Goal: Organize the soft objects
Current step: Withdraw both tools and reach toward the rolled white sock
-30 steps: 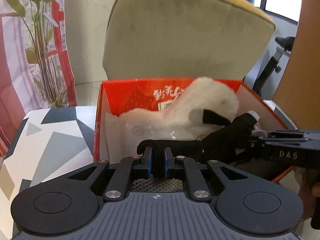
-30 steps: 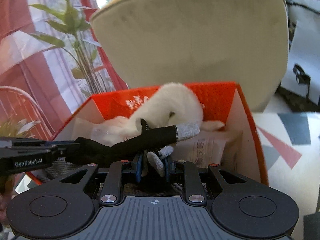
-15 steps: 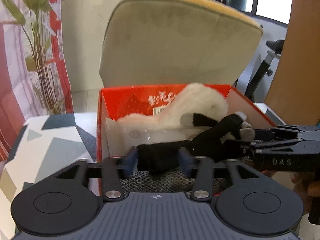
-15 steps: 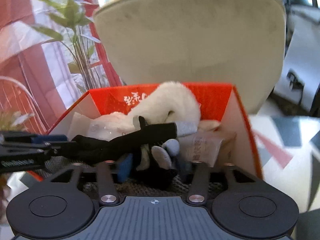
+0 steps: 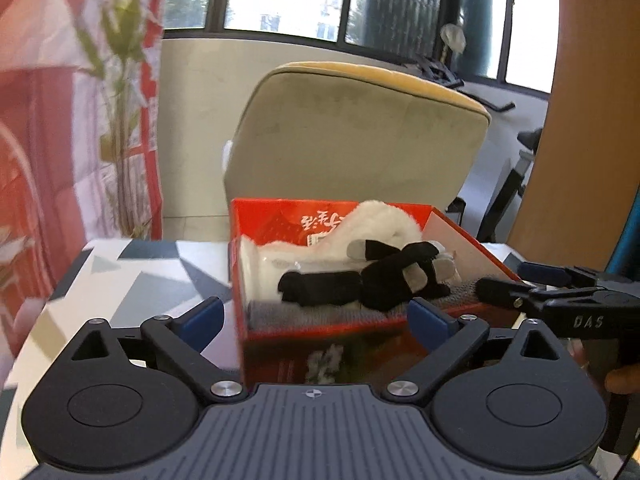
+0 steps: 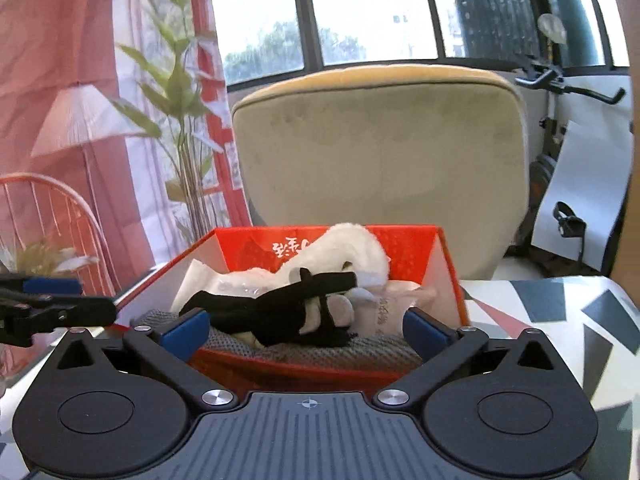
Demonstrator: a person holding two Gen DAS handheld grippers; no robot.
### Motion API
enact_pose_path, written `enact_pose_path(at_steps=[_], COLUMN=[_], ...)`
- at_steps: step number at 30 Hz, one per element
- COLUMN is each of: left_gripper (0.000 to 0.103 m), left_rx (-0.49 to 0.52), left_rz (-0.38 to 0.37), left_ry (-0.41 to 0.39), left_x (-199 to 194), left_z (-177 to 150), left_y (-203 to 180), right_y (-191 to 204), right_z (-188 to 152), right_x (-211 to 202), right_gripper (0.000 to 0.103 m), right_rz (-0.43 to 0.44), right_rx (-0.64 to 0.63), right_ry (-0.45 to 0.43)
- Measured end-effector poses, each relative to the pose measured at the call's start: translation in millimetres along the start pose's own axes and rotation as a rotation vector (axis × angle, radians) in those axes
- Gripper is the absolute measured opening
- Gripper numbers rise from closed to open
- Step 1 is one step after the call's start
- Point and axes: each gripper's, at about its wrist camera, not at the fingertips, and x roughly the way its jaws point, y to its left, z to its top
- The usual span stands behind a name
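Left gripper (image 5: 316,316) jaws spread wide, holding nothing. Right gripper (image 6: 306,328) likewise wide apart, empty, level beside the left.

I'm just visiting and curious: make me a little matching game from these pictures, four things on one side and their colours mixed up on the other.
Things:
1. box
2. glove
3. fluffy item
4. knit cloth

Colours:
A. grey
B. white
C. red
D. black with grey fingertips

Pairs: 1-C, 2-D, 3-B, 4-A

The glove lies on top in the box; both grippers are open and hold nothing.
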Motion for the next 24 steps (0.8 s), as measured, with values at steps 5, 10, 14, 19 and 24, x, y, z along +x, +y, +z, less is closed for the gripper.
enact_pose_path(at_steps=[5, 10, 14, 19, 24], left_gripper=[0.099, 0.099, 0.096, 0.091, 0.09], left_rx=[-0.046, -0.128, -0.195, -0.21, -0.18], left_rz=[0.02, 0.032, 0.055, 0.077, 0.092], left_ry=[0.009, 0.07, 0.122, 0.156, 0.148], left_x=[-18.7, -23.2, -21.4, -20.5, -21.1], left_z=[-27.3, -59.2, -81.9, -103.0, -112.8], left_y=[9.9, 18.9, 27.4, 32.1, 27.6], right_y=[-3.5, -7.4, -11.7, -20.9, -29.3], right_z=[-19.7, -46.5, -73.1, -101.3, -121.0], right_x=[-30.4, -42.6, -40.7, -35.2, -30.7], right_gripper=[0.102, 0.103, 0.099, 0.078, 0.069], right_rz=[-0.022, -0.052, -0.08, -0.113, -0.154], right_rx=[0.018, 0.033, 0.028, 0.017, 0.027], right_ry=[-0.064, -0.057, 0.004, 0.055, 0.075])
